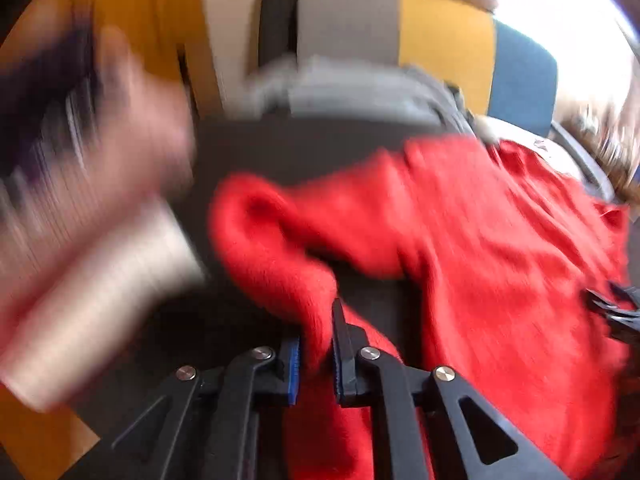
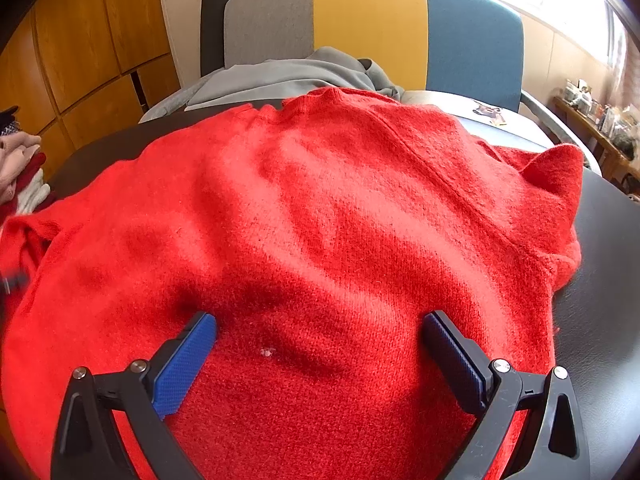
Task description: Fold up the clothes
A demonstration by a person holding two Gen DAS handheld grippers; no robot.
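Observation:
A red knitted sweater (image 2: 320,216) lies spread over the dark table (image 2: 604,320), neckline at the far side. My right gripper (image 2: 318,328) is open, its blue-padded fingers resting on the sweater's near part, nothing between them. In the blurred left wrist view my left gripper (image 1: 316,344) is shut on a fold of the red sweater's sleeve (image 1: 280,248), lifted off the table. The sweater's body (image 1: 500,240) lies to its right. The right gripper's tip shows at the right edge (image 1: 612,312).
A grey garment (image 2: 288,76) lies at the table's far edge before a grey, yellow and blue chair (image 2: 372,28). A pile of folded clothes (image 2: 20,168) sits at the left. Orange cabinets (image 2: 88,40) stand behind. A blurred pale pile (image 1: 80,240) fills the left wrist view's left.

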